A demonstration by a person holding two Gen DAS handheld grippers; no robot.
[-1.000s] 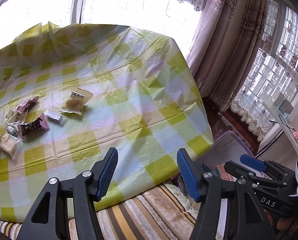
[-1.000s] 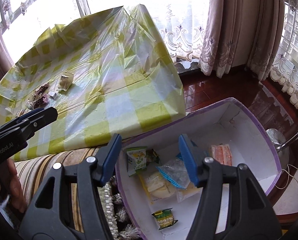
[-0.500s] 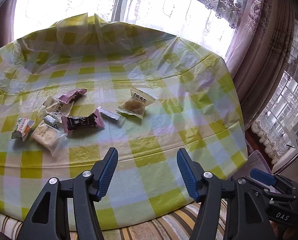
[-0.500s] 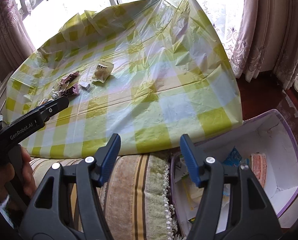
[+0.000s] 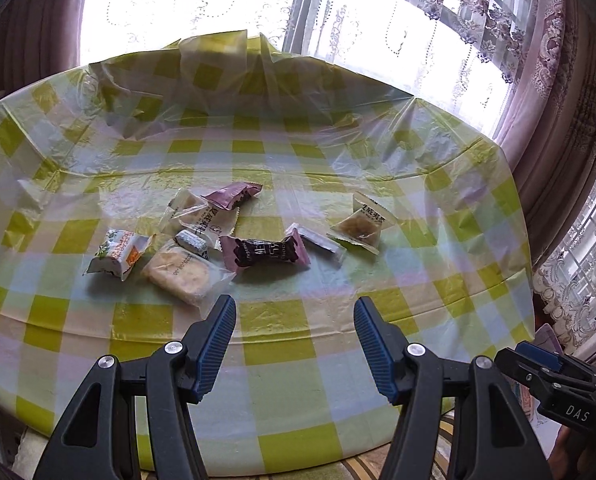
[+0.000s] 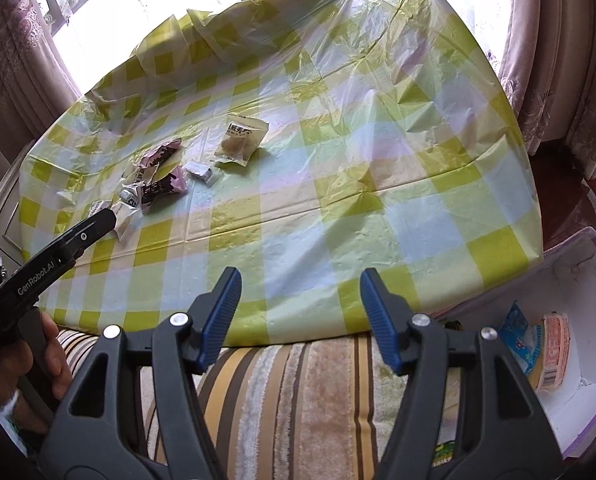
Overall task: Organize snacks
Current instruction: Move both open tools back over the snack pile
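Snacks lie in a loose cluster on the checked cloth, left of the table's middle, all in small sealed wrappers.

Left to right in the left wrist view:
- white-and-green pack, orange patch at one end;
- clear pack with a pale square cake, nearest the left gripper;
- small silver sweet;
- clear pack with dark characters, partly under others;
- mauve pack, farthest;
- pink-ended dark bar with pale characters;
- slim white sachet;
- clear cake pack, set apart on the right, black characters on its top.

Characters too small to read. "GenRobot.AI" shows on the left gripper's side in the right wrist view; "DAS" on the right gripper's.

Left gripper: jaws apart, empty, over bare cloth just near of the cluster.
Right gripper: jaws apart, empty, over the cloth's near edge.

White box, far right, cut off by the frame; a blue pack and a pink-printed pack inside, the rest hidden behind the gripper.
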